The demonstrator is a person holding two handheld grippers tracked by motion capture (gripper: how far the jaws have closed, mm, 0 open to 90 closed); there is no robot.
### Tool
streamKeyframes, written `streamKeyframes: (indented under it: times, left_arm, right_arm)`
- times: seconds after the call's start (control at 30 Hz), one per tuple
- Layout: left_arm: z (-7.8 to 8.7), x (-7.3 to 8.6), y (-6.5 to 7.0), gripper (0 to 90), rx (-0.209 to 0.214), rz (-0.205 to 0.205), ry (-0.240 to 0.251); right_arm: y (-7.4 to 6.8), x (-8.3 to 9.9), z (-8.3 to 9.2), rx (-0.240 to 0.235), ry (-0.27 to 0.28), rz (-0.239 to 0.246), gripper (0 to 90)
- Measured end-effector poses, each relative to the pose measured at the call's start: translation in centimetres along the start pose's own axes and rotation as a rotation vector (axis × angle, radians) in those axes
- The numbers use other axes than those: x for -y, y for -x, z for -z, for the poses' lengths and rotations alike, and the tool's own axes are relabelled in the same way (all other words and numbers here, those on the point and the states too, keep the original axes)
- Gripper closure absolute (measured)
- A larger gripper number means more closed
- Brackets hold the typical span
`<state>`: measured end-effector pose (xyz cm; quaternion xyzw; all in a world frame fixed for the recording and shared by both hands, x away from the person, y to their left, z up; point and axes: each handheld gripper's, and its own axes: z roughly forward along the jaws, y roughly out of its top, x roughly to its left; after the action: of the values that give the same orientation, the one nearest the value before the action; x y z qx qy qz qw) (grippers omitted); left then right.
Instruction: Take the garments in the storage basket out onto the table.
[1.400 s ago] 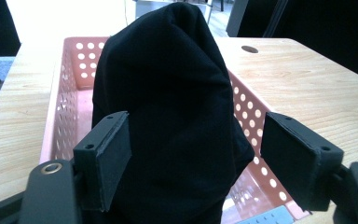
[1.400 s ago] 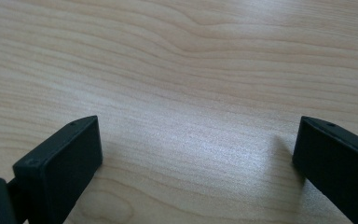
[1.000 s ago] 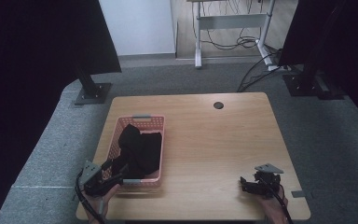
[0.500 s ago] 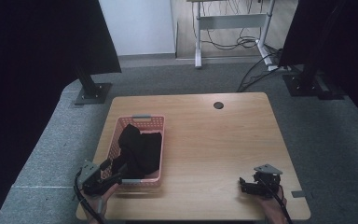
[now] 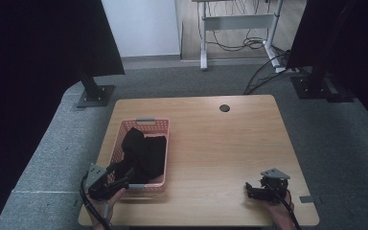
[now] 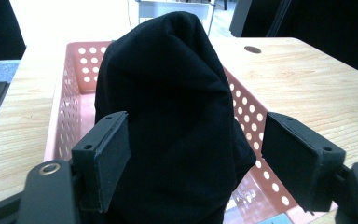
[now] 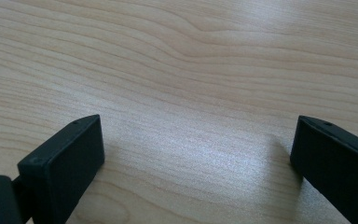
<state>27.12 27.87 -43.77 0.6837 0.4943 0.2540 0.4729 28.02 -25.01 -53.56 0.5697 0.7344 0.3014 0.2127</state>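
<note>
Your left gripper [image 6: 193, 168] has its jaws spread wide around the black cloth [image 6: 172, 116] heaped in the pink basket [image 6: 70, 107], ready to pinch it. Your right gripper [image 7: 196, 158] waits with jaws apart over the bare desk [image 7: 191, 70], out of the way.

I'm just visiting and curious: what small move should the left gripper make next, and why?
Probably close the left gripper. Its fingers stand open on either side of the black cloth heaped in the pink basket, not yet pinching it. The right gripper rests open over bare table.

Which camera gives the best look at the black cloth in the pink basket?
The left gripper view: the black cloth bulges up between the open jaws, folds clear. The high view shows it small and dark inside the pink basket. The right gripper view faces bare tabletop.
</note>
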Motion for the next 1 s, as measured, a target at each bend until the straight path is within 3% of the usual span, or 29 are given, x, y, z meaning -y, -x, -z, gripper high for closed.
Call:
streamKeyframes:
  times: [1.0]
  left_arm:
    - [-2.4,-0.4,0.9,22.5,-0.007,-0.024,-0.041]
  right_arm:
    - [0.0,0.0,0.0,0.003,0.0,-0.002,2.3]
